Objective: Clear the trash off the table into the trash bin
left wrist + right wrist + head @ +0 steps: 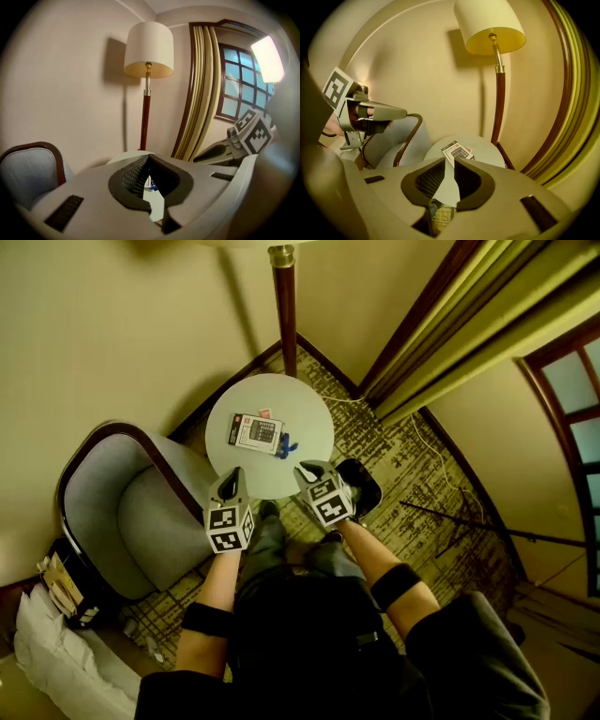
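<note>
A round pale tabletop (309, 418) stands in the corner of a room, between a grey upholstered armchair with a dark wooden frame (131, 507) and a dark round trash bin (367, 486) that sits on the patterned carpet (422, 474) just off the tabletop's near right edge. On the tabletop, left of centre, lies a flat black-and-white printed box (255, 432). A small red scrap (265, 413) shows at the box's far side, and a small blue wrapper (286, 444) lies just beside its right near corner. The left gripper (233, 476) hangs over the near left edge of the tabletop with its jaws clenched together and nothing between them. The right gripper (306, 468) hangs over the near right edge, partly covering the bin. Its jaws stand a narrow slit apart, with only bare tabletop seen through the gap. A floor lamp with a dark red pole (285, 310) rises behind the tabletop's far edge.
</note>
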Tool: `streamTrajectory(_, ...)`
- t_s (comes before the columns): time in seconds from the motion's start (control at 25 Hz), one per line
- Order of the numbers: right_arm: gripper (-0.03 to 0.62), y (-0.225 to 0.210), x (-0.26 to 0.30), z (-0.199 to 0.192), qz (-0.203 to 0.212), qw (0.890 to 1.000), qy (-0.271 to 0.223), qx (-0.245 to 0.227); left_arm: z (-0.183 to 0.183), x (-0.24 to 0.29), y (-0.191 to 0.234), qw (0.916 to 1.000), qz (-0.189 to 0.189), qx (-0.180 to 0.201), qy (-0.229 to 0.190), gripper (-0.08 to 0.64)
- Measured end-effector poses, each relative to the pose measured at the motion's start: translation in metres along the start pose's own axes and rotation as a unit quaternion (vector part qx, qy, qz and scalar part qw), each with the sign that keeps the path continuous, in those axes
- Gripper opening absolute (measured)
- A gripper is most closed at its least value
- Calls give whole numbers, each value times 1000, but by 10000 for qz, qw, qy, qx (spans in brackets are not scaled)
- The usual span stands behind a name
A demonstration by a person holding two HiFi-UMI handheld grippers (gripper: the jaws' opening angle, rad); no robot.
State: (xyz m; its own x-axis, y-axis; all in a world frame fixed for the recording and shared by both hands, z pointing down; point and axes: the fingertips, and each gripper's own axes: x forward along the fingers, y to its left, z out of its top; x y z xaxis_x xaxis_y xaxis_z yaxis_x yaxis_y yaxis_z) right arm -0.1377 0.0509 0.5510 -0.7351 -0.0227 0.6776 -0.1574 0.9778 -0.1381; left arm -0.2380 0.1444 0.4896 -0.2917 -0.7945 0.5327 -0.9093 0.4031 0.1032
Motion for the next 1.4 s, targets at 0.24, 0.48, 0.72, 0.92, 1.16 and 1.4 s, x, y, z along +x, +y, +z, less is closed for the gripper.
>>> streamTrajectory(0.24,219,1,51,-27,185,9988,454,-21,-10,16,10,9999,29,71,106,0)
streamTrajectory(0.48,218,-11,108,-54,225,9959,868,-90,-20,46,18,9998,-82,-10,161,0)
streamTrajectory(0.72,218,-31,158,-84,224,9932,1137,73,-38,70,28,9995,-122,-65,298,0)
streamTrajectory(0.92,216,-42,182,-102,232,9916,1263,163,-56,83,31,9987,-191,-97,452,0)
streamTrajectory(1.16,169,-47,203,-116,240,9899,1370,289,-72,92,39,9979,-168,-178,603,0)
streamTrajectory(1.4,134,-53,220,-122,219,9891,1429,288,-84,101,49,9974,-150,-159,687,0)
